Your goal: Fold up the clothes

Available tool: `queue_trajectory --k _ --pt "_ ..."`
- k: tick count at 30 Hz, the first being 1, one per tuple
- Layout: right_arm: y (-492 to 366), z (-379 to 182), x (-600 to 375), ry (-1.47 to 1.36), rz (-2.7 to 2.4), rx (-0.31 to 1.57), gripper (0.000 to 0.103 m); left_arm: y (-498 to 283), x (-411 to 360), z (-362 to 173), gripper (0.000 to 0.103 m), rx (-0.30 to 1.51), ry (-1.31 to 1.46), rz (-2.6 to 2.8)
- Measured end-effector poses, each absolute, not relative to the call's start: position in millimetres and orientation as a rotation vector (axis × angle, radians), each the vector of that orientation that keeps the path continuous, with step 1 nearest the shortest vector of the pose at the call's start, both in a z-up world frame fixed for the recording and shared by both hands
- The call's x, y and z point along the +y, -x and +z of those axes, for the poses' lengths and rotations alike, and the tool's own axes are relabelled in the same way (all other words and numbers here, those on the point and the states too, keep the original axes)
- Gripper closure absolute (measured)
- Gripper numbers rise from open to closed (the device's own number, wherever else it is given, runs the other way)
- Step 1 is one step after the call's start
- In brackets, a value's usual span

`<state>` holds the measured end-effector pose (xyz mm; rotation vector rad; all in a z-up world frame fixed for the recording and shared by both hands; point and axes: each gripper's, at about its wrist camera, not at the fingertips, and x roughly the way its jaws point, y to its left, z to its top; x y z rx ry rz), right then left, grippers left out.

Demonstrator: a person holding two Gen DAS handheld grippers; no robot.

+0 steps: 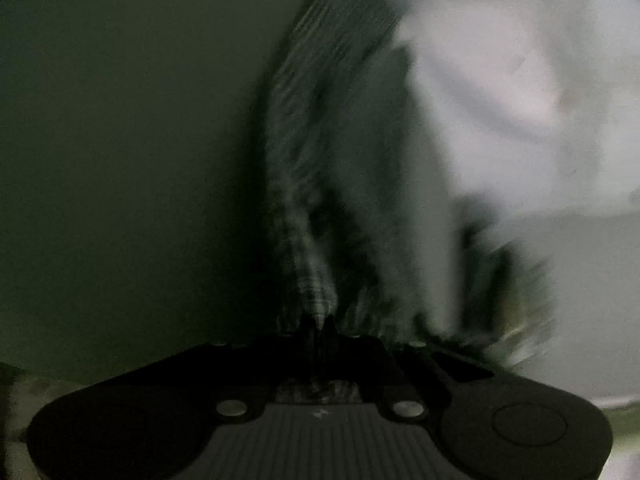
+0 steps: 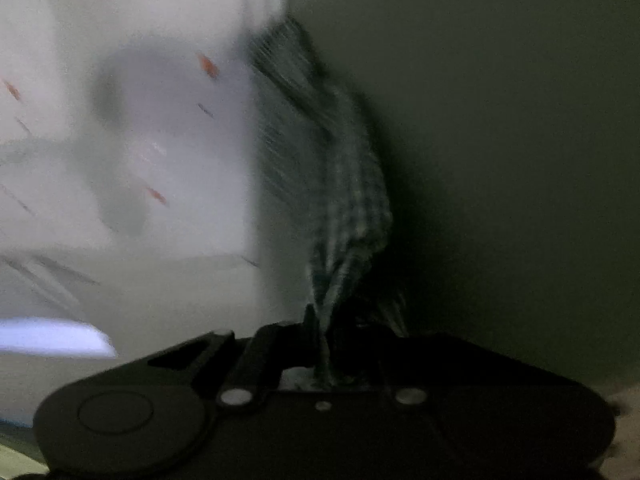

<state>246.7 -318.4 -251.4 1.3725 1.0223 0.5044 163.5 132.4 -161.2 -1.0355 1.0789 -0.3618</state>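
Observation:
A dark green and white checked garment (image 1: pixel 304 152) runs up from my left gripper (image 1: pixel 318 322), whose jaws are shut on its edge. In the right wrist view the same checked garment (image 2: pixel 344 184) rises from my right gripper (image 2: pixel 320 316), also shut on its edge. Both views are blurred by motion. The cloth stretches away from each gripper as a bunched band, and the rest of the garment is hidden.
A white sheet with small red marks (image 1: pixel 500 80) fills the right of the left wrist view and shows in the right wrist view (image 2: pixel 140 120) on the left. A plain dark olive surface (image 1: pixel 120 160) fills the other side of each view (image 2: pixel 520 160).

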Motion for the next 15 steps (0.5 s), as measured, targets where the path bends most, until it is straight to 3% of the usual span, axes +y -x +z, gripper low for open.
queue_trajectory --k 6,15 --pt "-255.2 -228.1 -334.5 -1.621 0.547 0.809 0.097 -179.3 149.6 -147.3 0.101 0.887 1.297 -0.369" --pt "-293.7 -223.3 -321.4 -1.649 0.545 0.821 0.096 -204.6 152.0 -152.4 0.101 0.788 1.436 -0.300"
